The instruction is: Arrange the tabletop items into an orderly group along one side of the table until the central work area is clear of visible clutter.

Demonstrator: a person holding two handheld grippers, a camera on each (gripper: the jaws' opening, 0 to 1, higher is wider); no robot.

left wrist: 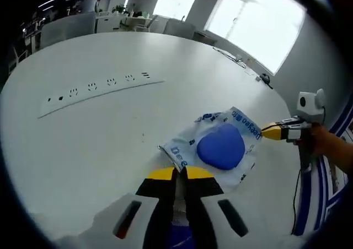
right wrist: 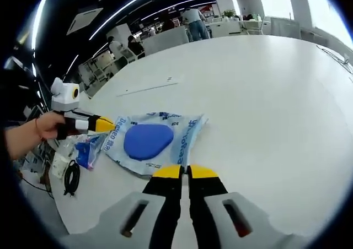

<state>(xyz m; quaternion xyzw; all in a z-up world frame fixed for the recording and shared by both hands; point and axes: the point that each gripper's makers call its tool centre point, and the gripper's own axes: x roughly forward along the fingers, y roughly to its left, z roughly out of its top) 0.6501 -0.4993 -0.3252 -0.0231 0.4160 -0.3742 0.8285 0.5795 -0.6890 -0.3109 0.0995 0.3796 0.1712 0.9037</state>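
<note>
Bag: a clear crinkled plastic bag with blue print and a rounded blue pad inside (left wrist: 220,146) lies flat on the white round table (left wrist: 99,139), towards one edge rather than the middle.
Left gripper: the left gripper (left wrist: 180,172) has its yellow-tipped jaws drawn together on the near corner of the bag, pinching the plastic.
Right gripper: the right gripper (right wrist: 185,171) has its yellow tips nearly touching at the bag's edge; they seem to nip the film, though the contact itself is hard to make out.
Edge group: in the right gripper view a small blue-printed packet (right wrist: 88,150) and a coiled black cable (right wrist: 71,178) lie just beside the bag by the table rim.
Progress: I judge the job well along; the centre is bare apart from the built-in strip of sockets (left wrist: 99,89), and the bag is left to settle with the others.
Writing: blue lettering runs along the bag's borders, too warped to read with confidence.
</note>
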